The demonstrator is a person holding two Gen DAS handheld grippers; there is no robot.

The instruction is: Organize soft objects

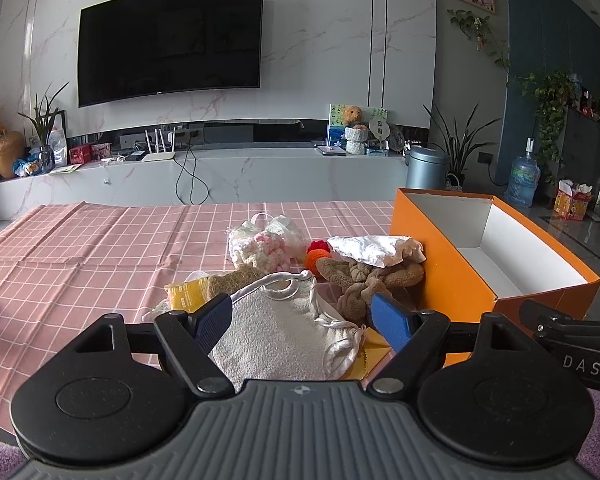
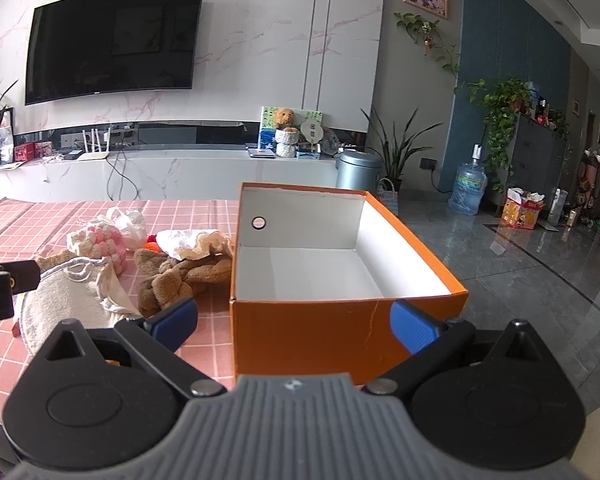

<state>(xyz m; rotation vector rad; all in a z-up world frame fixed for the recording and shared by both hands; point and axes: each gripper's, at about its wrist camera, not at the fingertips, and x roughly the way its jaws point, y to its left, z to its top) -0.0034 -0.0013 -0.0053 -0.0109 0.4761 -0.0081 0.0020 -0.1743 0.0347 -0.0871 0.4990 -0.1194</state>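
1. Orange cardboard box [image 2: 312, 332] stands open and empty at the right edge of the surface [image 1: 80, 248], which carries a pink checked cloth; the soft objects lie in a loose heap just left of it, none yet inside.
2. Left gripper [image 1: 306, 322]: jaws wide apart, holding nothing, poised either side of the white terry cloth [image 1: 276, 328] at the near end of the heap.
3. Right gripper [image 2: 294, 318]: jaws wide apart, empty, facing the box's near wall.
4. Risk: the terry cloth has a trailing bound edge and loop; a pinch on that margin alone may let it slip or drape over the box rim.
5. Risk: the cloth overlaps the yellow packet [image 1: 186, 294] and touches the brown braided plush [image 1: 364, 284]; lifting may drag neighbours.
6. Risk: the box looks light and sits near the surface's edge; a nudge from the right gripper may push it off.
7. Crumpled white cloth [image 1: 374, 250] rests against the box wall and may topple.
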